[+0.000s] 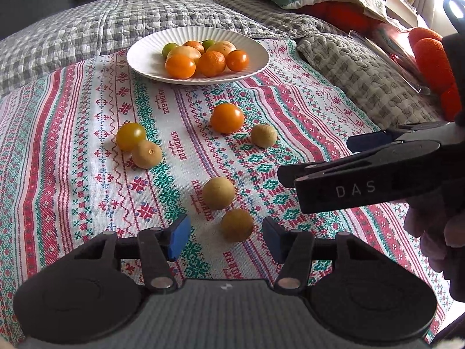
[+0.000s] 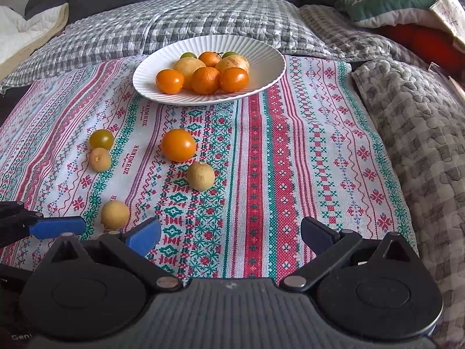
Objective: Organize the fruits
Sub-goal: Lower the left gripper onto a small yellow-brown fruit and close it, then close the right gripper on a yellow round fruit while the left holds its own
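The left gripper (image 1: 226,235) stood wide open and empty, a tan fruit (image 1: 237,224) lying between its pads, untouched. The right gripper (image 2: 231,234) gaped wide over bare patterned cloth (image 2: 290,160). The plate (image 2: 261,55) of fruit sat well beyond.

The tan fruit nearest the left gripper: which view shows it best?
The left wrist view: the tan fruit lies whole, just ahead of the open left gripper. In the right wrist view I cannot find it.

Patterned cloth (image 2: 290,160) (checked quilt (image 2: 174,20) behind)
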Demonstrator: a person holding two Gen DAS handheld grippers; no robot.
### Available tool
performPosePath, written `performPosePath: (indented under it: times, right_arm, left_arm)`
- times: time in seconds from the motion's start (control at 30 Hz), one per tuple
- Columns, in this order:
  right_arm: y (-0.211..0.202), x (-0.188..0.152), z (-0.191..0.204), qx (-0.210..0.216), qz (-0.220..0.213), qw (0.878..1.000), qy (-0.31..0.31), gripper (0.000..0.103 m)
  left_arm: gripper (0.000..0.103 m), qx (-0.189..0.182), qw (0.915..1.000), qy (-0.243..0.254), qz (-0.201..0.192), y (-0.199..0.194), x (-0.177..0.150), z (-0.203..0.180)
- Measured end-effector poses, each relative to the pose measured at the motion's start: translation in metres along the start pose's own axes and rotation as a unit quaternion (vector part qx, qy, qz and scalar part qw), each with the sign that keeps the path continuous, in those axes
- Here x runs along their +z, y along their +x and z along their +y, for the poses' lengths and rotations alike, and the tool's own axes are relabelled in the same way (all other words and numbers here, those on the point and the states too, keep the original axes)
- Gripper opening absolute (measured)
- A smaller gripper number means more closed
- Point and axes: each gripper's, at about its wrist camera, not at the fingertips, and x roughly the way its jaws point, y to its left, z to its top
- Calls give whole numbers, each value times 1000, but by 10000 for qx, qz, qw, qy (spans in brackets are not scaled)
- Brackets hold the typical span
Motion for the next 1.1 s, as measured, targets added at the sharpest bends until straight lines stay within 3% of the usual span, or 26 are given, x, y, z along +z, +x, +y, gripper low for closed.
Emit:
performPosePath:
  times: [0.2,0.47,0.8,1.1]
  right_arm:
    - [0,0,-2,-11,7,10000,52,102]
    - [1,-1,-1,93,30,9999,123,102]
    - [2,0,17,709,-21,9975,-53,98]
    - [7,-1,44,1186,-23,9916,-517,78]
  left_arm:
    - [13,-87,9999,65,27,2,1,1]
    - [13,-46,9986,521,-47,-8,-3,0]
    - [13,447,9984,349,9,-20,-4,30]
    - [13,713,9973,114,130,-20,-3,49]
